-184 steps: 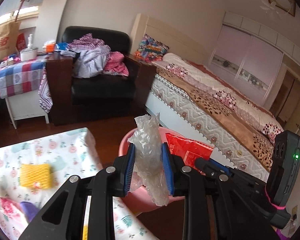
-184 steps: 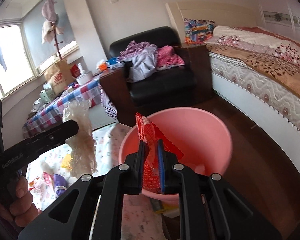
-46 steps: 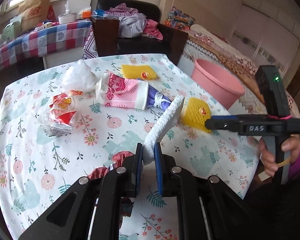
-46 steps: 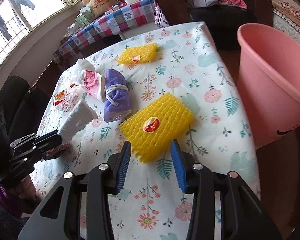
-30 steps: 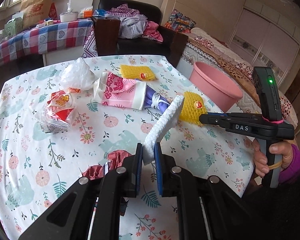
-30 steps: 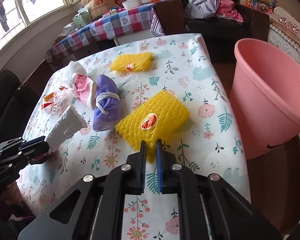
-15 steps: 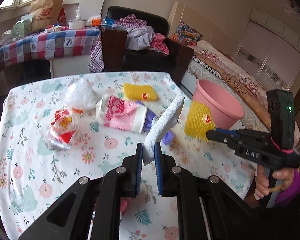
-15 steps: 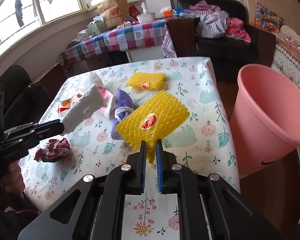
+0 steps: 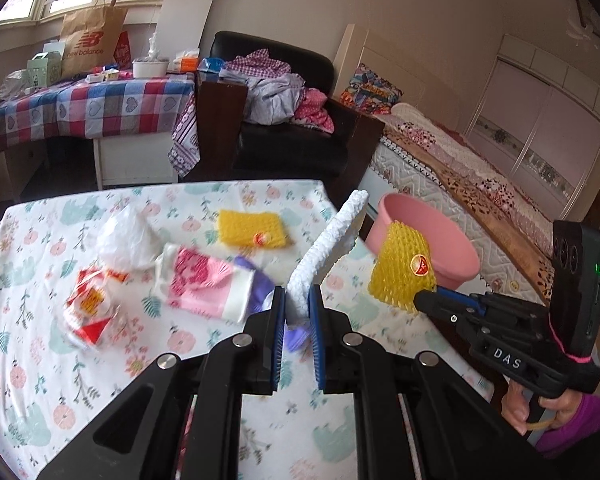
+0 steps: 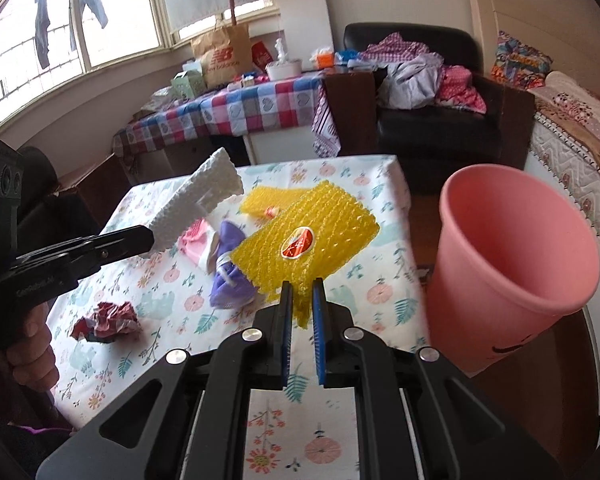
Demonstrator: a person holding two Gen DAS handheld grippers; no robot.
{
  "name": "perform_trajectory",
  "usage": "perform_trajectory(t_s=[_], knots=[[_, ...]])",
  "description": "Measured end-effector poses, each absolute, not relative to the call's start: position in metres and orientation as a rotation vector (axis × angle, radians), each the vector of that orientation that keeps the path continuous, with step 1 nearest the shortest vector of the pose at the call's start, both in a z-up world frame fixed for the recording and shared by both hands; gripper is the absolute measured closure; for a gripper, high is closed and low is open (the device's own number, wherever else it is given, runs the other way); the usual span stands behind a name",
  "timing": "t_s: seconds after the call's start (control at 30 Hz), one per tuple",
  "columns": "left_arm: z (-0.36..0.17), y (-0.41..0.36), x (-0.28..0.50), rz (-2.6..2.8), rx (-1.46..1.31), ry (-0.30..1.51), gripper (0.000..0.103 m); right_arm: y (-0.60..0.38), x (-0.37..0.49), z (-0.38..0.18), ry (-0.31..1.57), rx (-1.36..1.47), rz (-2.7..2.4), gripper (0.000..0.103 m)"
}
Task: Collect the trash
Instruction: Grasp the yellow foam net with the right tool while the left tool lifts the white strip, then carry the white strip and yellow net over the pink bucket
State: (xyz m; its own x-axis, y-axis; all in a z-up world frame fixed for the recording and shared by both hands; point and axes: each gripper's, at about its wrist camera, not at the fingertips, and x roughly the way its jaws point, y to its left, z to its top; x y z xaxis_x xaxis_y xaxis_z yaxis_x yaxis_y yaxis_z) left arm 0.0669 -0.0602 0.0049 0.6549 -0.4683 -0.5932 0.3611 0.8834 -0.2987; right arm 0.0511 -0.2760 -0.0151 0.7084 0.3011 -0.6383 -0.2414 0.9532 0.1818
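1. Trash is held clear above the table (image 10: 388, 216): yellow foam net (image 10: 312, 228) clamped in the right gripper (image 10: 300, 304), white foam strip (image 9: 328, 248) in the left gripper (image 9: 298, 306).
2. Carrying is judged underway (other litter remains tabled); next, release over the pink bin (image 10: 516, 248).

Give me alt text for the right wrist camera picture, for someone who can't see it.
The right gripper pinches a yellow foam net above a flowered table, beside a pink bin. At left, the left gripper holds a white foam net; crumpled wrappers lie below.
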Motion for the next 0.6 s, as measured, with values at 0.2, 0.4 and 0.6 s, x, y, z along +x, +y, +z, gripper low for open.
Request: perform_trajectory(t_s=[0.2,0.4,0.6], knots=[[0.015,-0.087,0.078,-0.497,-0.143,0.688,0.092,-0.302,0.051,-0.003,0.669,0.117,0.241,0.093],[0.027,-0.12,0.09,-0.538,-0.118,0.661,0.092,-0.332,0.051,0.003,0.638,0.136,0.172,0.093],[0.034,-0.157,0.099,-0.582,-0.104,0.645,0.092,-0.361,0.053,0.005,0.618,0.165,0.107,0.093]])
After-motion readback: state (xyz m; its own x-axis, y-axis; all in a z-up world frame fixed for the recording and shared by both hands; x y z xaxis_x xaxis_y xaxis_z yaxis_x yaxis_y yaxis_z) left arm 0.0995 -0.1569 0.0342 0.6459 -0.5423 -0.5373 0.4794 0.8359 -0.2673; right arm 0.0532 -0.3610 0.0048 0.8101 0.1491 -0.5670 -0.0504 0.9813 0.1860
